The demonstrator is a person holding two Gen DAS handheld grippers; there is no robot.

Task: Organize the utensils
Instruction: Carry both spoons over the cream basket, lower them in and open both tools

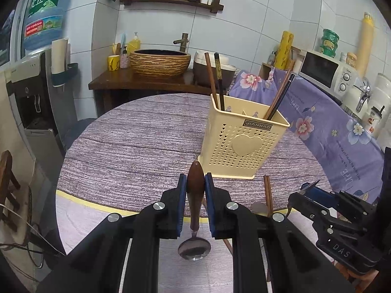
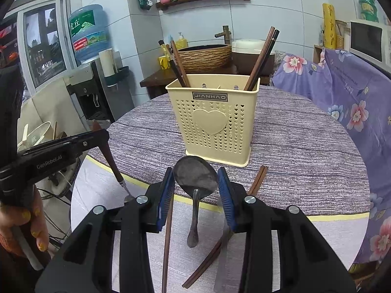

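The left tool (image 1: 195, 183) clamps a wooden-handled spoon (image 1: 195, 195), handle toward the cream holder (image 1: 240, 141), bowl hanging back. The right tool (image 2: 196, 183) grips a metal spoon (image 2: 195, 178), bowl toward the holder.

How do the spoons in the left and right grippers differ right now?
The left gripper pinches a wooden-handled spoon by its handle, bowl hanging toward the camera. The right gripper clamps an all-metal spoon by its bowl, handle trailing back. Both are lifted off the table.
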